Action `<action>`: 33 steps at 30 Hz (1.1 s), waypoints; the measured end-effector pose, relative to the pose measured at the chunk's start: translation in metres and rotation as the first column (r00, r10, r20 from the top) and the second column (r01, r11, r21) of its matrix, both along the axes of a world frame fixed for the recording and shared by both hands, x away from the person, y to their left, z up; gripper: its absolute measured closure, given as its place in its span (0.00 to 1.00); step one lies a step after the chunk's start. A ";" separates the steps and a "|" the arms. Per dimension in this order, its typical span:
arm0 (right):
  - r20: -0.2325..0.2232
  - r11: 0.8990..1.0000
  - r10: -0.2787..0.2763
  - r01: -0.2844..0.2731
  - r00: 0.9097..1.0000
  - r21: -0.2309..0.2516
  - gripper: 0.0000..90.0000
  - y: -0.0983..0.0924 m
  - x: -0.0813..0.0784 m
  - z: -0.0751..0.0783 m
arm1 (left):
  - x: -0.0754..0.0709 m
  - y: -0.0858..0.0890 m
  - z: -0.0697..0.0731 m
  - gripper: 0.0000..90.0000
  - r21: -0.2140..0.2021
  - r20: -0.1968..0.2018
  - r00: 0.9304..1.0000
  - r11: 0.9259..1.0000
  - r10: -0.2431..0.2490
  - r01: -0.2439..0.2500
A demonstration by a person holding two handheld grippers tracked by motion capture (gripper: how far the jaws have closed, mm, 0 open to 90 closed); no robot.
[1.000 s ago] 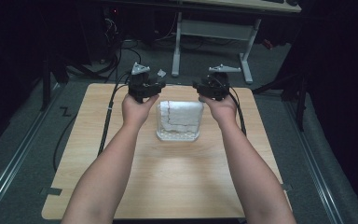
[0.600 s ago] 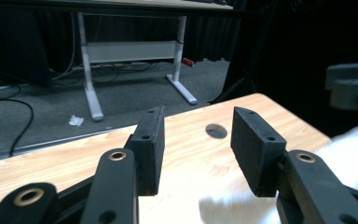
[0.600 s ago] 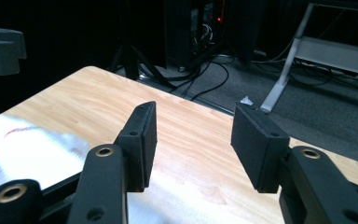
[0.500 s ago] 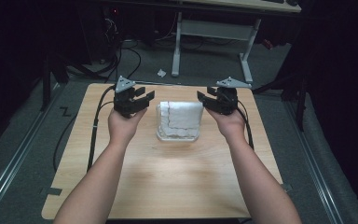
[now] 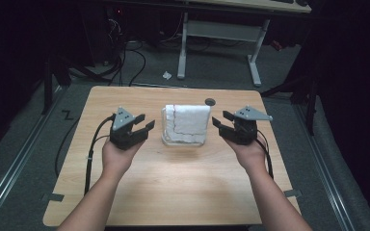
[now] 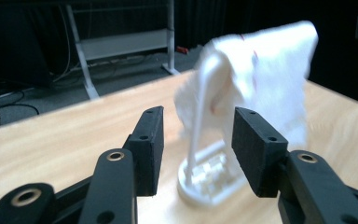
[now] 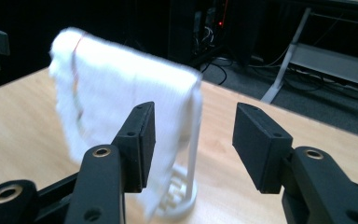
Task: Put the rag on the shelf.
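White towel (image 5: 189, 123) hangs over the small rack (image 5: 183, 140) at table centre; left gripper (image 5: 139, 126) at nine o'clock and right gripper (image 5: 223, 122) at three have just been opening, jaws apart and empty, so withdraw without snagging cloth.

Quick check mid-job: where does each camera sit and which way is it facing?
High view: above the person's side, facing down on the table; forearms, both grippers.
Left gripper view: on the left gripper, facing the towel on its rack.
Right gripper view: on the right gripper, facing that towel's other side.
All share towel and rack.
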State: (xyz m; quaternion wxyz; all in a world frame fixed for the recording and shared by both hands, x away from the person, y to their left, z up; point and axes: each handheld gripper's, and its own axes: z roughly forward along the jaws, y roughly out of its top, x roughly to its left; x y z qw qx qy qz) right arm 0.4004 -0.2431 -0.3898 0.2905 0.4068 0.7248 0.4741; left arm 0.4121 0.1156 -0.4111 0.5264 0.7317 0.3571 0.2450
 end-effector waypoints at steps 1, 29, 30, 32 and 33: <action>0.001 1.000 0.001 -0.001 1.000 -0.003 0.54 -0.001 -0.006 -0.004 | -0.010 0.003 -0.010 0.60 0.002 -0.008 1.000 1.000 -0.009 0.009; -0.233 0.992 0.010 -0.038 0.972 -0.118 0.53 -0.002 -0.088 -0.139 | -0.082 0.010 -0.117 0.59 0.165 -0.232 0.970 0.980 -0.072 0.112; -0.233 0.992 0.010 -0.038 0.972 -0.118 0.53 -0.002 -0.088 -0.139 | -0.082 0.010 -0.117 0.59 0.165 -0.232 0.970 0.980 -0.072 0.112; -0.227 0.990 0.011 -0.043 0.974 -0.136 0.53 0.000 -0.088 -0.140 | -0.082 0.012 -0.118 0.59 0.161 -0.233 0.970 0.981 -0.069 0.109; -0.227 0.989 0.014 -0.046 0.974 -0.139 0.53 -0.001 -0.088 -0.140 | -0.081 0.013 -0.118 0.59 0.154 -0.238 0.969 0.982 -0.069 0.108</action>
